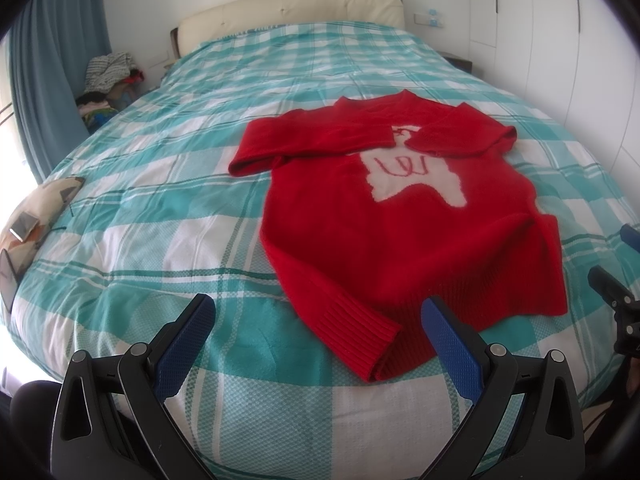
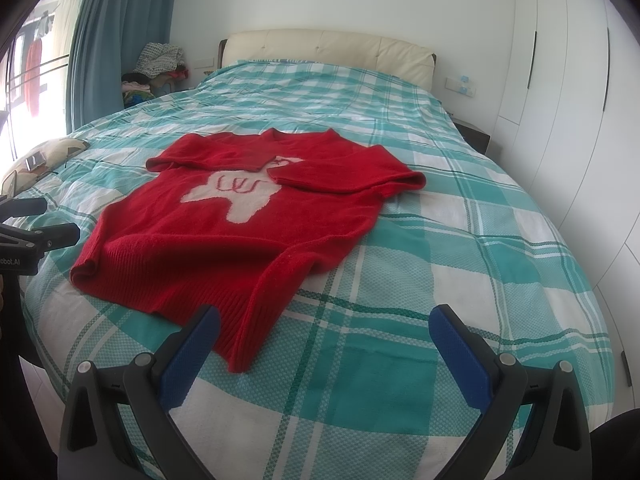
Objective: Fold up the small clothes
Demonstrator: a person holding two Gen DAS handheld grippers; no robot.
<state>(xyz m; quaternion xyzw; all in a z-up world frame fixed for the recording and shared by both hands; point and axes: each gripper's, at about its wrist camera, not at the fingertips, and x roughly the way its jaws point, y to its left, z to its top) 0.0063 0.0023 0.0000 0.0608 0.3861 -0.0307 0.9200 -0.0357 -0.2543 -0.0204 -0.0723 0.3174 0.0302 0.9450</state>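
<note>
A small red knit sweater (image 1: 400, 224) with a white animal figure lies flat on the bed, both sleeves folded across its chest. It also shows in the right wrist view (image 2: 240, 228). My left gripper (image 1: 318, 312) is open and empty above the bed, its jaws astride the sweater's near left hem corner, apart from it. My right gripper (image 2: 324, 320) is open and empty, near the sweater's near right hem corner. The right gripper shows at the right edge of the left wrist view (image 1: 616, 296). The left gripper's body shows at the left edge of the right wrist view (image 2: 36, 236).
The bed has a teal and white checked cover (image 1: 160, 216) and a cream headboard (image 2: 328, 52). A patterned pillow (image 1: 36, 216) with small objects lies at the bed's left edge. A pile of clothes (image 2: 156, 68) stands by the blue curtain (image 2: 120, 32). White wardrobes (image 2: 560, 80) line the right.
</note>
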